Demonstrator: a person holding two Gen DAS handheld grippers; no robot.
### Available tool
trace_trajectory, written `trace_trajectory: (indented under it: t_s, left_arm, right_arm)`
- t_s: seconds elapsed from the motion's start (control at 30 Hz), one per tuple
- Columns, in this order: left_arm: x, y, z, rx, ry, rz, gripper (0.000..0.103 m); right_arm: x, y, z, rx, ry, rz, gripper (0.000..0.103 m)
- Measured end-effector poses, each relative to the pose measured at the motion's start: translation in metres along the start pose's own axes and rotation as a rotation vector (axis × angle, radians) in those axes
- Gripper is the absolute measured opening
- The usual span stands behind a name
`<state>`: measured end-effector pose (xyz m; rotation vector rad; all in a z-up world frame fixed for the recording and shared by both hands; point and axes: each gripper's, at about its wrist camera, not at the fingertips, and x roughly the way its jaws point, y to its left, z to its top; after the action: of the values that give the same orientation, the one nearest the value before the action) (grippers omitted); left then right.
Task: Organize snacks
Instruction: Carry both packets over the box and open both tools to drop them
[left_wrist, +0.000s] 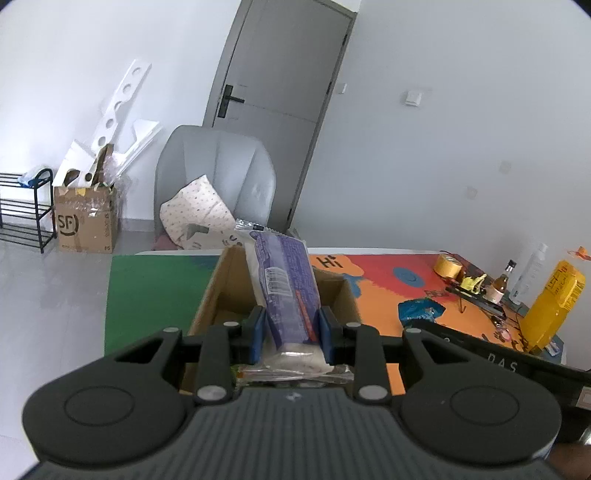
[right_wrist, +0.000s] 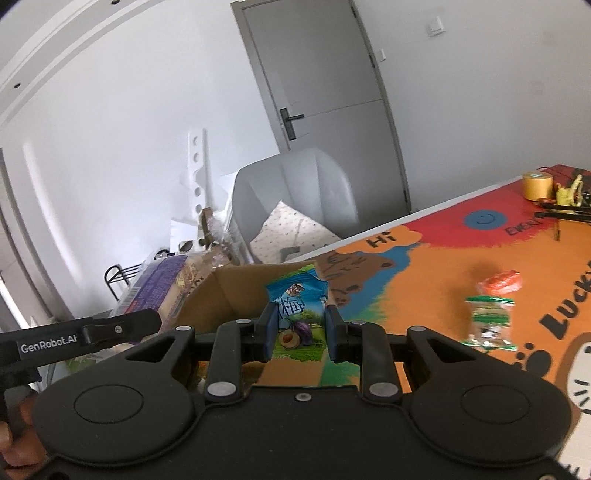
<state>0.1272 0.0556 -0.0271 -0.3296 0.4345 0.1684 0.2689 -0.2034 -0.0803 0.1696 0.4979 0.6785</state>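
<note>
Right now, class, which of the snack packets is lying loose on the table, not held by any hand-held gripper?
The green-and-white packet with the orange top. It lies alone on the orange mat, while the purple packet and the blue plum packet are each clamped.

Box (left_wrist: 207, 306) floor mostly hidden behind purple pack (left_wrist: 284, 291) and left gripper (left_wrist: 291, 328). Print on purple pack too small to read. Blue bag (left_wrist: 419, 309) partly cut off behind right gripper's arm. In right view, plum packet (right_wrist: 299, 317) lower end hidden by right gripper (right_wrist: 300, 332); green-and-orange packet (right_wrist: 491, 314) blurred, label unreadable. Hand (right_wrist: 14, 443) cut off at left edge.
</note>
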Motion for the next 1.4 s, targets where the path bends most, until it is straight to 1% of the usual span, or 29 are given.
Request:
trace_trajectory:
  t_s: [0.33,0.47,0.63,0.73,0.77,0.83,0.9,0.93,1.0,1.1,1.17,1.3,1.4]
  left_arm:
    - [0.025,0.02,0.005,-0.026,0.036,-0.008,0.03]
    - [0.029,0.025,0.008,-0.04,0.013,0.021,0.033]
    - [0.027,0.031,0.008,-0.052,0.009,0.025,0.035]
    - [0.025,0.035,0.008,-0.058,0.012,0.032,0.04]
    - [0.025,0.036,0.008,-0.061,0.011,0.035,0.043]
    - [0.023,0.037,0.008,-0.068,0.003,0.045,0.05]
    - [0.022,0.038,0.009,-0.076,-0.001,0.054,0.062]
    - [0.021,0.038,0.009,-0.079,-0.003,0.059,0.065]
    - [0.02,0.036,0.008,-0.078,-0.007,0.068,0.077]
    - [0.02,0.03,0.007,-0.066,-0.013,0.074,0.085]
    - [0.019,0.024,0.007,-0.059,-0.012,0.066,0.088]
    - [0.02,0.012,0.003,-0.035,-0.006,0.045,0.093]
    - [0.023,0.003,-0.001,-0.019,0.006,0.03,0.095]
  right_arm:
    - [0.025,0.018,0.006,-0.023,0.022,0.009,0.025]
    - [0.035,0.02,0.008,-0.023,0.027,0.01,0.025]
    - [0.045,0.022,0.009,-0.024,0.039,0.015,0.025]
    - [0.049,0.024,0.012,-0.019,0.038,0.021,0.025]
    - [0.05,0.025,0.013,-0.015,0.036,0.028,0.025]
    - [0.052,0.026,0.015,0.003,0.04,0.054,0.034]
    - [0.051,0.027,0.017,0.014,0.037,0.069,0.043]
    - [0.05,0.027,0.017,0.014,0.033,0.068,0.044]
    - [0.047,0.025,0.016,0.015,0.032,0.06,0.044]
    - [0.042,0.017,0.013,0.029,0.039,0.039,0.044]
    - [0.038,0.012,0.012,0.035,0.042,0.022,0.045]
    - [0.026,-0.002,0.008,0.052,0.038,-0.021,0.051]
    - [0.016,-0.012,0.005,0.066,0.032,-0.051,0.055]
